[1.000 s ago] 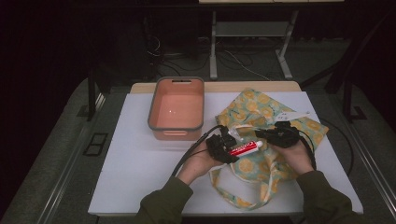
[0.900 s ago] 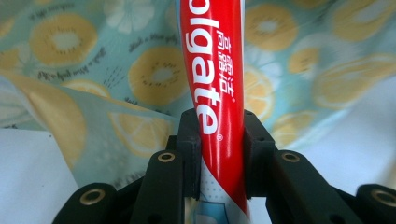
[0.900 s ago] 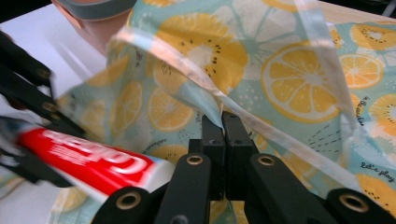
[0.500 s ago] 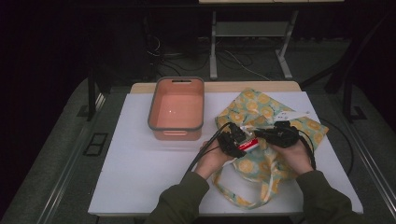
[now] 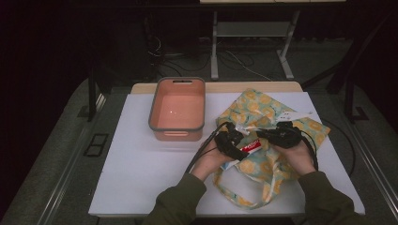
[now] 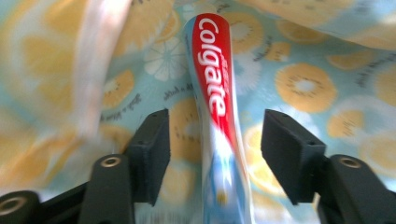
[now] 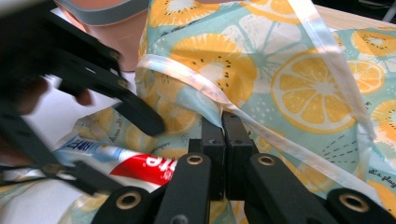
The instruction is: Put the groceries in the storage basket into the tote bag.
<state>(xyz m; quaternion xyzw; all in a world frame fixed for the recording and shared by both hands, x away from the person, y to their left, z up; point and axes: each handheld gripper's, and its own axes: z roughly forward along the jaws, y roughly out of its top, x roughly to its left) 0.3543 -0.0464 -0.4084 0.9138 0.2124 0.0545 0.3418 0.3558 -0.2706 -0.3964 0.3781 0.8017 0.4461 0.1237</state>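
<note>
Fingers (image 6: 152, 149) of the left gripper (image 5: 233, 143) have spread wide since a moment ago, letting go of the toothpaste tube (image 6: 215, 107), which now lies loose between them, its far end slid into the mouth of the lemon-print bag (image 5: 263, 112). Right gripper (image 5: 280, 136) stays pinched shut on the bag's hem (holding the mouth up), so delivery looks nearly done; the orange bin (image 5: 179, 109) beside it holds nothing

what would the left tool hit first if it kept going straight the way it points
Probably the lemon-print fabric bag: the left tool stands open around the Colgate toothpaste tube, which runs ahead onto the cloth. Depth is unclear.
</note>
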